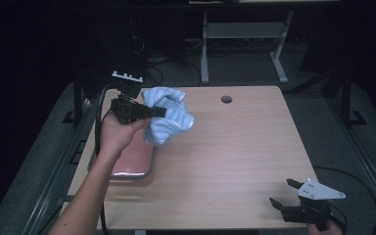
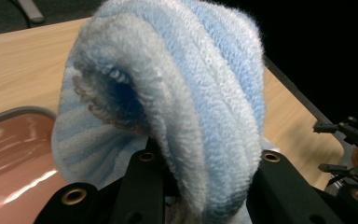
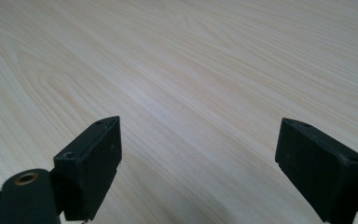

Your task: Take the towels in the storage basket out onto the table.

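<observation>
**Two hand-held grippers, one towel up in the air**

One blue-striped towel is the job here. Going left to right across the high view:

Left side: pink tray sits on the tabletop, below and just behind the left hand-held gripper. That gripper is clamped on the towel; in the left gripper view the jaws sit tight either side of a thick fold of terry, w/ cloth bulging up and over them. Towel is bunched, hanging off the jaw tips, lifted clear of the wood as far as I can tell. It's ahead of the gripper and a bit to its right, over the tray's far corner and the tabletop edge near it. Person's left hand wraps the gripper body from below.

Middle: bare wood, small round cable hole toward the far edge, well apart from both grippers.

Right side: right hand-held gripper low at the near right corner, jaws spread wide, nothing between them. Right gripper view confirms it: just wood grain past the two black jaws.

Step in hand, my read: towel picked up and being carried, prob. out onto open tabletop for spreading or folding. Next move likely needs the right gripper to come across and pinch a free edge or corner, so the bunch can be pulled open between the two. Loose corners are hard to pick out in that wad.
</observation>
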### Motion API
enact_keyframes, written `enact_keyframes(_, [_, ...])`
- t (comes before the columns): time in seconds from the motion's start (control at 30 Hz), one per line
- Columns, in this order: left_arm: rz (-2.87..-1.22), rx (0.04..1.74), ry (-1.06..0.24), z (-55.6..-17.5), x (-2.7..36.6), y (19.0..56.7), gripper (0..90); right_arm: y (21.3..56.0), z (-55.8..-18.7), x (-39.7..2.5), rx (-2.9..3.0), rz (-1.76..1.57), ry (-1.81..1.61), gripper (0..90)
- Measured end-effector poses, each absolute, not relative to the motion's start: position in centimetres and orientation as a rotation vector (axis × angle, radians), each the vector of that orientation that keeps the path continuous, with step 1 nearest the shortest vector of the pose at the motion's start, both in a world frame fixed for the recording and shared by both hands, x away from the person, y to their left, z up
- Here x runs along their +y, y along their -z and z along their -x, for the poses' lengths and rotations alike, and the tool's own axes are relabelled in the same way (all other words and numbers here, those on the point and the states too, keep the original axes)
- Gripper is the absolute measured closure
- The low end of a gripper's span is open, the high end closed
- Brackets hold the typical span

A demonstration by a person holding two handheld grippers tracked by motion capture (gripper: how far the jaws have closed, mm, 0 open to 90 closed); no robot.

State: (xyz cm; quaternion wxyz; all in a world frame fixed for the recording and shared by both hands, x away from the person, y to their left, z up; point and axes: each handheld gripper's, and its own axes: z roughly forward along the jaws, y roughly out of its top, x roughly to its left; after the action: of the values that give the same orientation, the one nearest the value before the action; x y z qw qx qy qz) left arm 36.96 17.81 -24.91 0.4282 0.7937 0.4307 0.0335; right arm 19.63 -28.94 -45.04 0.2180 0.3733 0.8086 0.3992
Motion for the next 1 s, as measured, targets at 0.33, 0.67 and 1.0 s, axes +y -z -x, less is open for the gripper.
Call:
enact_keyframes(0.33, [-2.001, 1.03, -0.049, -37.5, 15.7, 25.2, 72.7, 45.2, -19.7, -29.0, 2.235, -1.044, -1.112, 13.9])
enact_keyframes(0.67, [-2.01, 1.015, -0.033, -38.0, 14.0, 25.8, 72.6, 45.0, -19.7, -29.0, 2.238, -1.046, -1.112, 13.9])
enact_keyframes(1.0, [-2.023, 0.981, -0.003, -38.0, 11.9, 26.5, 72.6, 45.1, -19.7, -29.0, 2.242, -1.056, -1.111, 13.9])
